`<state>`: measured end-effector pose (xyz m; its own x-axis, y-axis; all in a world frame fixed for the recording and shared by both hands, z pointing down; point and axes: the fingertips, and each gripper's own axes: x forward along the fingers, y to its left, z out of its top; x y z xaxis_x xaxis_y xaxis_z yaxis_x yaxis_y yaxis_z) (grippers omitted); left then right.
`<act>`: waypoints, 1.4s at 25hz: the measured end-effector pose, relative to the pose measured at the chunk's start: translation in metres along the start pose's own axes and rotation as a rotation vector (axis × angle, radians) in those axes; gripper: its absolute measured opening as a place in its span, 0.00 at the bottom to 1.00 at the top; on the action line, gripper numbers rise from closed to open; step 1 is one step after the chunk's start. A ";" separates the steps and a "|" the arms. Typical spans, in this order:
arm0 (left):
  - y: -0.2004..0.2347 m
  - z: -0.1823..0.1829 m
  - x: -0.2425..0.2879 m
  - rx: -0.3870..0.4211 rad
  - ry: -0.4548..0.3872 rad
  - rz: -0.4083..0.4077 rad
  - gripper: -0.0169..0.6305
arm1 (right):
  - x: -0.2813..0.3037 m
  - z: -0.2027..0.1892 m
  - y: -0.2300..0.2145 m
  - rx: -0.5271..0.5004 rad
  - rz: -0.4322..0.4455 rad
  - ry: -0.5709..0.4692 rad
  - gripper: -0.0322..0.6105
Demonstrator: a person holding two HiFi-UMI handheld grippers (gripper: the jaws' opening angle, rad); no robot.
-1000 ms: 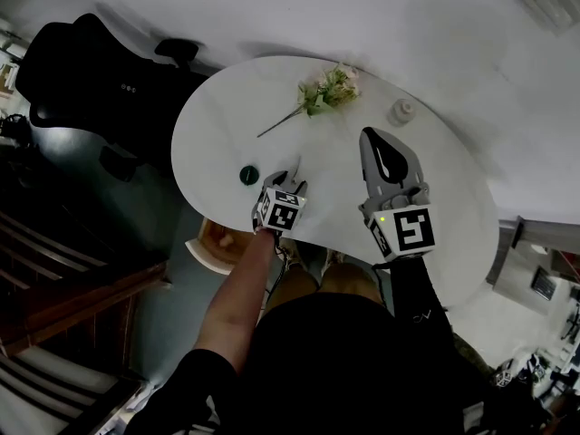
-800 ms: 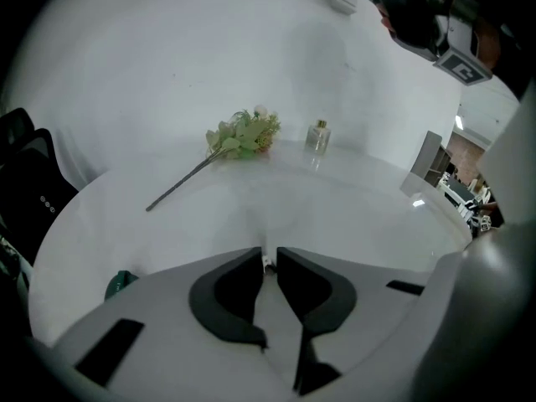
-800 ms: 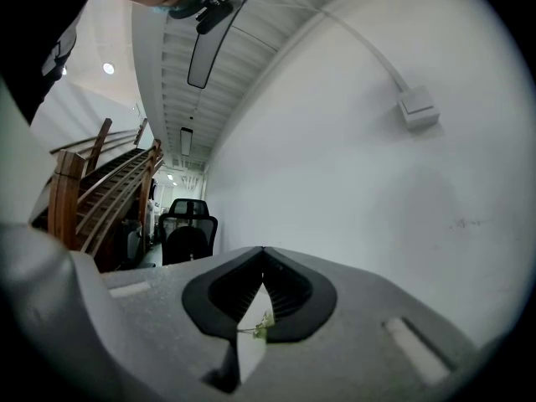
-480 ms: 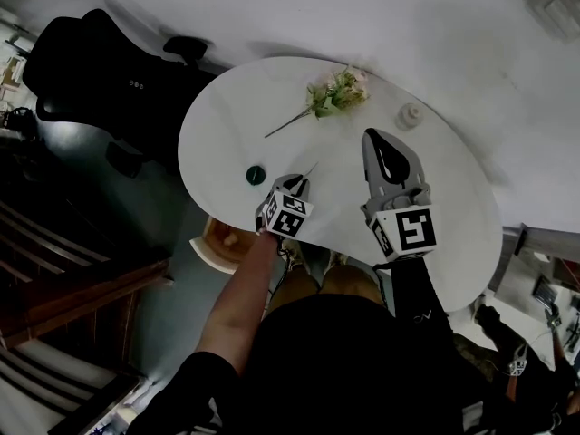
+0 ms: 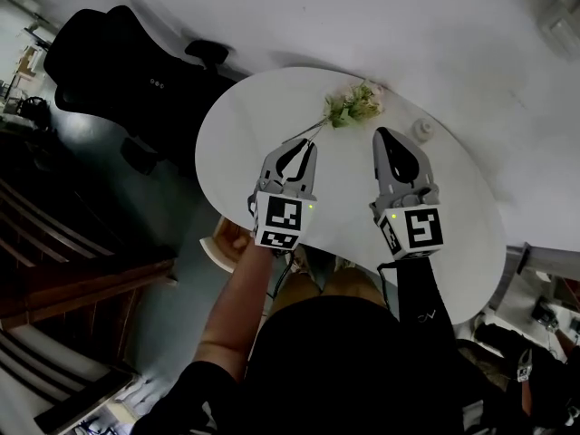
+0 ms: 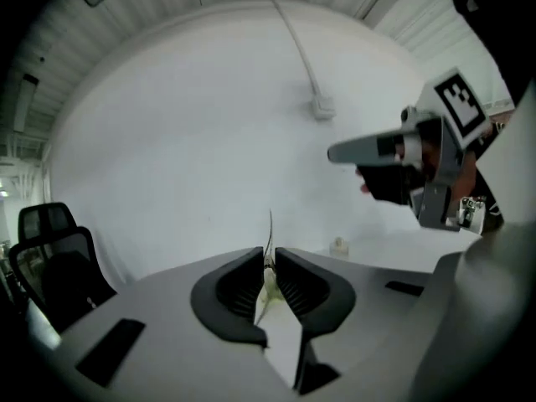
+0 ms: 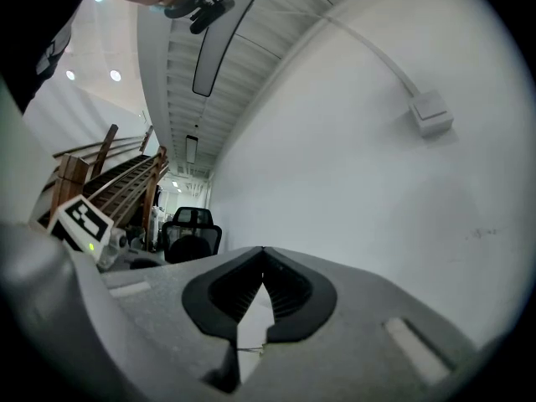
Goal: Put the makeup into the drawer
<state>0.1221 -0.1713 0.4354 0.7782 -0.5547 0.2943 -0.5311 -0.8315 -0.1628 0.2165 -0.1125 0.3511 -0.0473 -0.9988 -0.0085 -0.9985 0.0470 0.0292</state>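
Observation:
My left gripper [image 5: 295, 150] hangs raised above the white round table [image 5: 453, 234], shut on a thin dark stick [image 6: 270, 231] that pokes up from between its pads. In the head view the stick is too thin to tell apart from the flower stem beyond it. My right gripper [image 5: 391, 140] is shut with nothing in it, held level over the table to the right of the left one; its tip [image 6: 332, 152] shows in the left gripper view. Below the table's near left edge an open drawer [image 5: 220, 240] peeks out. No round dark makeup case is in sight.
A sprig of pale flowers [image 5: 355, 105] lies at the table's far side, with a small pale bottle [image 5: 422, 130] to its right. A black office chair [image 5: 127, 71] stands to the left of the table. Wooden stairs [image 5: 54, 270] run along the far left. A white wall is behind the table.
My left gripper closed on the thin stick at the table's near edge and rose well above the table with it. The round dark case it was next to is out of sight. The right gripper stayed.

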 end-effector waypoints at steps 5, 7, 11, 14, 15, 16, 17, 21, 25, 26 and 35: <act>0.016 0.058 -0.027 -0.002 -0.150 0.073 0.09 | 0.007 0.008 0.012 0.007 0.042 -0.022 0.06; 0.020 0.060 -0.031 -0.002 -0.154 0.089 0.09 | 0.010 0.006 0.015 0.025 0.049 -0.021 0.06; 0.034 0.051 -0.043 -0.022 -0.139 0.135 0.09 | 0.021 0.006 0.031 0.003 0.103 -0.020 0.06; 0.049 0.041 -0.055 -0.035 -0.130 0.189 0.09 | 0.032 0.004 0.046 0.002 0.155 -0.029 0.06; 0.054 0.037 -0.061 -0.037 -0.126 0.215 0.09 | 0.036 0.002 0.053 0.005 0.179 -0.032 0.06; 0.061 0.033 -0.067 -0.040 -0.120 0.246 0.09 | 0.042 0.000 0.061 0.013 0.207 -0.034 0.06; 0.068 0.029 -0.075 -0.045 -0.113 0.280 0.09 | 0.047 -0.002 0.069 0.024 0.237 -0.033 0.06; 0.095 0.013 -0.112 -0.081 -0.088 0.388 0.09 | 0.067 -0.004 0.116 0.038 0.350 -0.022 0.06; 0.120 -0.004 -0.159 -0.104 -0.060 0.503 0.09 | 0.079 0.002 0.175 0.012 0.500 -0.040 0.06; 0.125 -0.007 -0.170 -0.111 -0.056 0.529 0.09 | 0.080 0.004 0.187 0.015 0.525 -0.042 0.06; 0.147 -0.045 -0.244 -0.168 -0.007 0.664 0.09 | 0.084 0.000 0.275 0.023 0.679 -0.031 0.06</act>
<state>-0.1613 -0.1569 0.3821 0.2714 -0.9462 0.1762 -0.9409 -0.2993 -0.1582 -0.0618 -0.1835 0.3580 -0.6645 -0.7469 -0.0246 -0.7473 0.6643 0.0172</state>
